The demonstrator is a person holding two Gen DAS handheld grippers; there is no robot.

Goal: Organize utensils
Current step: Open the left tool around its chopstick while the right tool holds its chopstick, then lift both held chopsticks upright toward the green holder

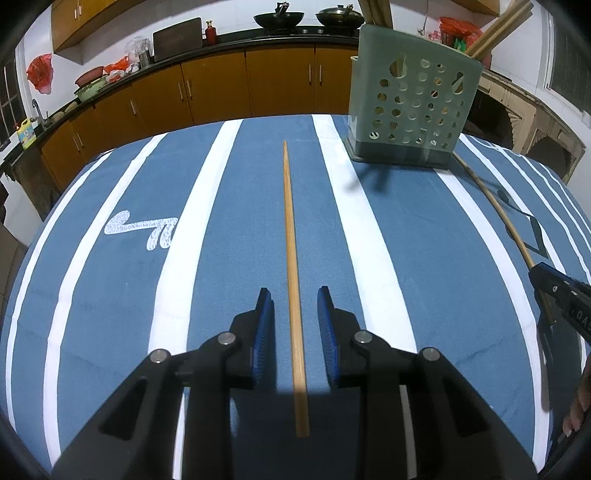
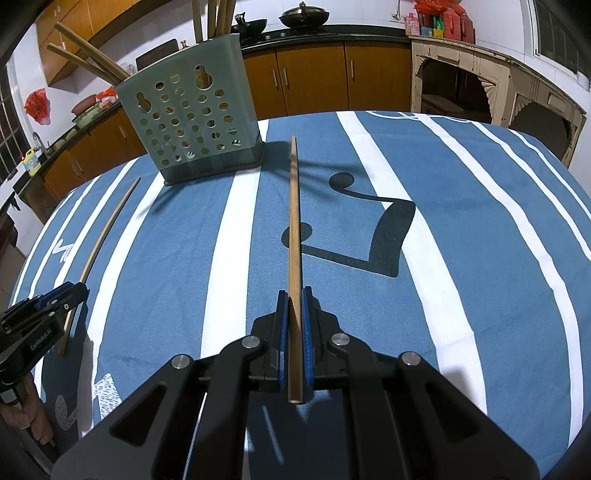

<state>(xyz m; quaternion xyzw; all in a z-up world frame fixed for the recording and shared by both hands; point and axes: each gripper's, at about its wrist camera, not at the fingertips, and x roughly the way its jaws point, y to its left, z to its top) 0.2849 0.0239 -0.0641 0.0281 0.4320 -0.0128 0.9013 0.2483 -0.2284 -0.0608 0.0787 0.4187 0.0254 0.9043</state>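
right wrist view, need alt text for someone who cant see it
The right gripper is shut on a wooden chopstick that points across a blue and white striped tablecloth toward a green perforated utensil holder with chopsticks in it. At far left, the left gripper sits over a second chopstick lying on the cloth.

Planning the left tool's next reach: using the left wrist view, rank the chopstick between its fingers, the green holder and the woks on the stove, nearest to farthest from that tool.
1. Chopstick: lies on the cloth between the open fingers of the left tool, untouched.
2. Green holder: ahead and to the right, standing on the table.
3. Woks: far back on the counter stove.
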